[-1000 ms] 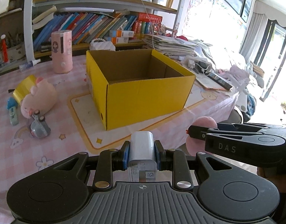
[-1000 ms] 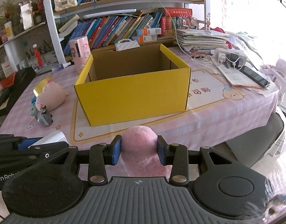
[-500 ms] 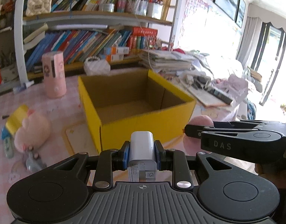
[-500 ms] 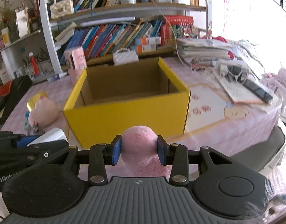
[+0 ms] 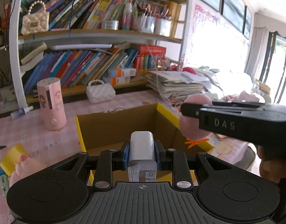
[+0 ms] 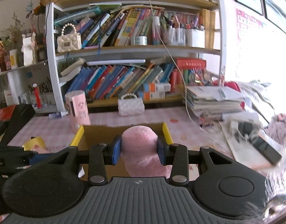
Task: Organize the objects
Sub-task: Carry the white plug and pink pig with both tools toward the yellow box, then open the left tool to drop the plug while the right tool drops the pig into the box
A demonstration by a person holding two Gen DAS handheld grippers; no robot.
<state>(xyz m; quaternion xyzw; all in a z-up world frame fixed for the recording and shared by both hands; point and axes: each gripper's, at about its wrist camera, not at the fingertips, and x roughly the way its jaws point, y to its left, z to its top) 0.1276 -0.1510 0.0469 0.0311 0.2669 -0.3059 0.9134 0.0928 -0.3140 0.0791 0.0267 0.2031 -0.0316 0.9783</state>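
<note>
An open yellow cardboard box [image 5: 124, 127] stands on the pink checked table; its far rim also shows in the right wrist view [image 6: 167, 130]. My left gripper [image 5: 142, 155] is shut on a white charger block [image 5: 142, 149] and holds it above the box's near wall. My right gripper [image 6: 139, 153] is shut on a pink plush toy [image 6: 141, 147], held over the box's near edge. From the left wrist view the right gripper [image 5: 236, 119] hovers above the box's right wall with the plush [image 5: 195, 119] in it.
A pink cylinder device [image 5: 51, 104], a white quilted purse [image 5: 100, 93] and a stack of papers [image 5: 176, 85] stand behind the box. A pink pig plush [image 5: 21, 169] and yellow tape roll [image 5: 12, 156] lie at left. Bookshelves fill the back.
Both grippers have risen and moved forward toward the box, each still holding its object. The box now sits directly below them.
</note>
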